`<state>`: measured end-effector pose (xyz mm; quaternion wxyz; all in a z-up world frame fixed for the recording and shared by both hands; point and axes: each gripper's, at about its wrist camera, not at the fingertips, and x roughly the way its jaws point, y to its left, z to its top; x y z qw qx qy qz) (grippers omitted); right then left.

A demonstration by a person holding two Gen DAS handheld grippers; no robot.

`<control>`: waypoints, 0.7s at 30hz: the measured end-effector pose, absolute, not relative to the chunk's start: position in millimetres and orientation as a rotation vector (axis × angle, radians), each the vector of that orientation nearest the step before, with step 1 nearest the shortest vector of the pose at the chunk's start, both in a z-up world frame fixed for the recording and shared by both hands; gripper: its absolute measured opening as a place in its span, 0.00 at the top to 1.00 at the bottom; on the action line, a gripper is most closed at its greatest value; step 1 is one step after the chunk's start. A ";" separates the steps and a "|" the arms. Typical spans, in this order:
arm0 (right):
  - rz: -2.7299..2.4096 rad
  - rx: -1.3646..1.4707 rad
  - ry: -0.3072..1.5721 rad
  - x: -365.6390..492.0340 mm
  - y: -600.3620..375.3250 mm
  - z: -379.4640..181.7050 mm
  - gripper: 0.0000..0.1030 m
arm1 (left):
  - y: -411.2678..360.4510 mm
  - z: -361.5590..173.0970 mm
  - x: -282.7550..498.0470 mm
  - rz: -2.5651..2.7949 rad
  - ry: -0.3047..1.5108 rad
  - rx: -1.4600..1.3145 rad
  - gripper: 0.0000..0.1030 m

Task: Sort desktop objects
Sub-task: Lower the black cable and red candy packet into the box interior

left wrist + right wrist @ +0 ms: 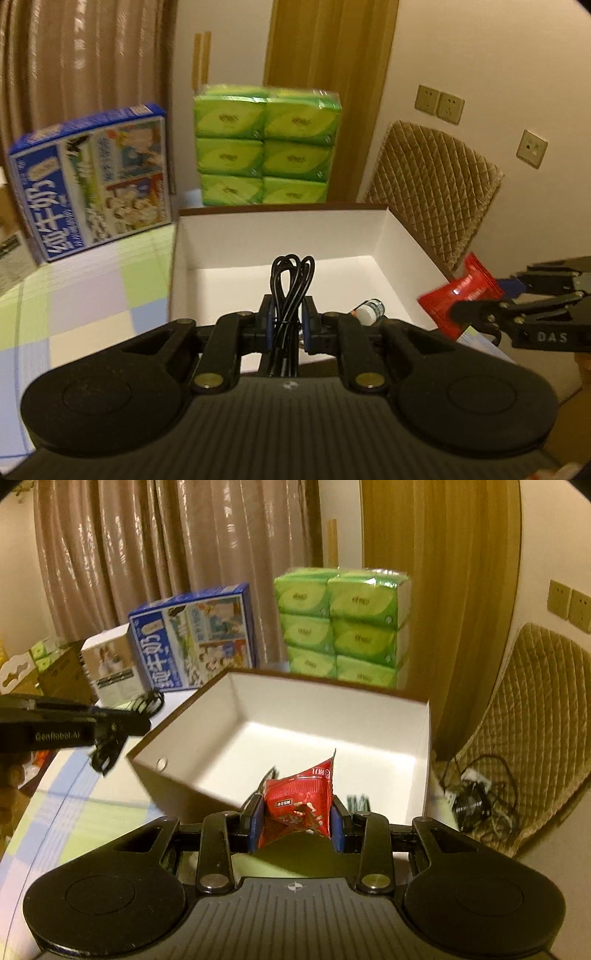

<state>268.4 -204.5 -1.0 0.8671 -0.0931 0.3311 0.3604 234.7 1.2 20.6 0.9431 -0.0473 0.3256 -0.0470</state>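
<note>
- The left gripper [288, 325] points level and straight ahead over the near wall of the white box [402, 236]. Its two black fingers with blue pads are squeezed tight on a bundle of black cable [291, 284]. The thin, shiny cable sticks up above the fingers in round loops.
- The right gripper [297, 821] also points ahead at the near edge of the box. It is clamped on a red packet [301, 805]. The packet is crinkly and glossy, and one corner pokes up to a point.
- In the left wrist view, the right gripper comes in from the right side, holding the red packet just outside the box's right wall.
- The box is open on top, with smooth white walls inside and a brown rim. A small bottle with a white cap [369, 312] lies on its floor near the front.
- The box sits on a tablecloth [92, 295] with soft squares of green, blue and cream.
- Behind the box stand a blue milk carton box [92, 184] and a stack of green tissue packs [266, 144] in shiny wrap.
- Furthest back hang brown curtains [147, 546].
</note>
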 end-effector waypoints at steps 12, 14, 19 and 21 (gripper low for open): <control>0.714 -0.181 0.776 354.1 -166.6 -29.0 0.68 | 13.4 -10.5 328.0 -0.081 0.799 -0.128 0.90; 0.715 -0.194 0.797 363.8 -159.5 -36.5 0.68 | 13.3 -18.5 340.5 -0.077 0.828 -0.125 0.90; 0.709 -0.213 0.874 387.9 -143.5 -55.8 0.68 | 12.4 -43.0 371.8 -0.073 0.922 -0.124 0.89; 0.705 -0.225 0.908 396.8 -137.1 -62.9 0.68 | 12.0 -50.8 383.2 -0.066 0.956 -0.122 0.89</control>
